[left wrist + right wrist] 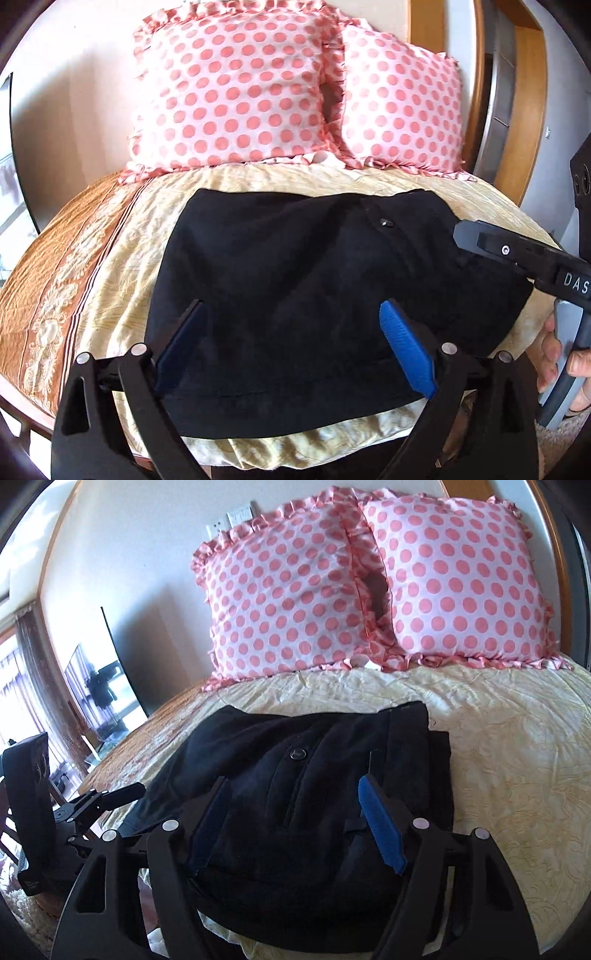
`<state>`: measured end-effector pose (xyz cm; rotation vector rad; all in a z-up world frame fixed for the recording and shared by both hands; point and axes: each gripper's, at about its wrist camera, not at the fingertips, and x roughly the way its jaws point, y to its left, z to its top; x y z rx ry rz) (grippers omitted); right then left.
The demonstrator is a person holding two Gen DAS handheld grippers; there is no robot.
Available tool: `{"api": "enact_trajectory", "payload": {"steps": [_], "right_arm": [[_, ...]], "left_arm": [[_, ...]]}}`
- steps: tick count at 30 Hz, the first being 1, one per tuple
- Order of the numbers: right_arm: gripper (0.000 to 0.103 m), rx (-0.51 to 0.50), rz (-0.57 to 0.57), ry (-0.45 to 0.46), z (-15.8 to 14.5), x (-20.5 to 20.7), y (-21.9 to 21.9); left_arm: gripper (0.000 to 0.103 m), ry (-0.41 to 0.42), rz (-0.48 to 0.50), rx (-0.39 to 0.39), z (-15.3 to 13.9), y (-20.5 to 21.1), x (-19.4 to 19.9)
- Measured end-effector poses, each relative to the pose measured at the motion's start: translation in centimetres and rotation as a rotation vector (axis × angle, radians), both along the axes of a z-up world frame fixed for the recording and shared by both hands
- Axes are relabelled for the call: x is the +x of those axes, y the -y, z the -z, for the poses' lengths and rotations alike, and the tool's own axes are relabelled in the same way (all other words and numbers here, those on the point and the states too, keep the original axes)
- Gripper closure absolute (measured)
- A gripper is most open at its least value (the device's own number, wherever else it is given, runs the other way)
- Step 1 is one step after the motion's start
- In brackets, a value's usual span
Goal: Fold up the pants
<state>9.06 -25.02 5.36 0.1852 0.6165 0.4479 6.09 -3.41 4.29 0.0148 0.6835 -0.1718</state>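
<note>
1. Left wrist view: black pants (pixel 332 280), folded into a compact, roughly rectangular bundle, lying flat on the cream bedspread (pixel 236 181) near the front edge of the bed; a small button (pixel 384 222) shows on the upper face.
2. Left gripper (pixel 295 350): jaws standing wide apart above the near half of the pants; blue ribbed pad on one finger (pixel 406 350) plainly visible; nothing gripped between the fingers.
3. Right gripper (pixel 469 236), seen from the left wrist view: enters from the right edge, its tip over the far right corner of the pants. A hand (pixel 557 354) grasps its grey handle at the lower right.
4. Right wrist view: same pants (pixel 295 775), waistband end towards the pillows, button (pixel 297 754) and fly seam facing up.
5. Right gripper (pixel 295 819), own view: jaws apart, straddling the near middle of the bundle; whether the fingers touch the cloth cannot be told; no fabric pinched.
6. Left gripper (pixel 122 794), seen from the right wrist view: at the left edge, beside the pants' left border.
7. Two pillows (pixel 236 85), pink with coral polka dots and ruffled trim, propped side by side at the head of the bed, well apart from the pants.
8. Orange patterned border (pixel 62 288) of the bedspread along the left side.
9. Television screen (pixel 107 686) by the wall on the left.
</note>
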Motion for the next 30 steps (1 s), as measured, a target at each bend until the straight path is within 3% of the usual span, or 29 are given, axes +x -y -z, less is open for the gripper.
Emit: {"api": "enact_trajectory", "payload": {"steps": [3, 5, 7, 11, 14, 15, 17, 18, 21, 23, 30], "right_arm": [[0.031, -0.058, 0.034, -0.146, 3.2, 1.4, -0.2], [0.031, -0.079, 0.025, -0.12, 3.4, 0.7, -0.2], [0.031, -0.077, 0.034, -0.11, 2.6, 0.5, -0.2], [0.03, -0.027, 0.038, -0.053, 0.6, 1.2, 0.2], [0.027, -0.049, 0.069, -0.133, 1.5, 3.2, 0.3], [0.027, -0.061, 0.069, -0.195, 2.7, 4.0, 0.3], [0.027, -0.082, 0.06, -0.179, 3.3, 3.6, 0.3], [0.027, -0.085, 0.064, -0.185, 3.0, 3.5, 0.4], [0.027, -0.002, 0.095, -0.15, 1.1, 2.9, 2.6], [0.027, -0.029, 0.147, -0.153, 0.4, 3.6, 4.1], [0.027, -0.022, 0.139, -0.308, 3.8, 6.8, 6.0]], "left_arm": [[0.008, -0.094, 0.009, -0.034, 2.1, -1.2, 1.2], [0.008, -0.061, 0.025, -0.006, 2.1, -1.1, 0.6], [0.008, -0.054, 0.041, -0.028, 1.5, -1.4, 0.8], [0.008, -0.033, 0.051, -0.185, -1.1, -2.7, 3.0], [0.007, -0.075, 0.052, -0.256, -1.6, -3.2, 6.6], [0.007, -0.124, 0.039, -0.257, -1.0, -3.3, 7.9], [0.009, -0.249, 0.015, -0.253, 0.8, -3.4, 10.0], [0.009, -0.273, 0.014, -0.261, 1.4, -3.5, 10.4], [0.009, -0.247, 0.02, -0.246, 1.0, -3.7, 9.5], [0.009, -0.241, 0.03, -0.268, 0.9, -4.3, 8.7], [0.008, -0.233, 0.059, -0.228, 1.1, -4.7, 6.7]]}}
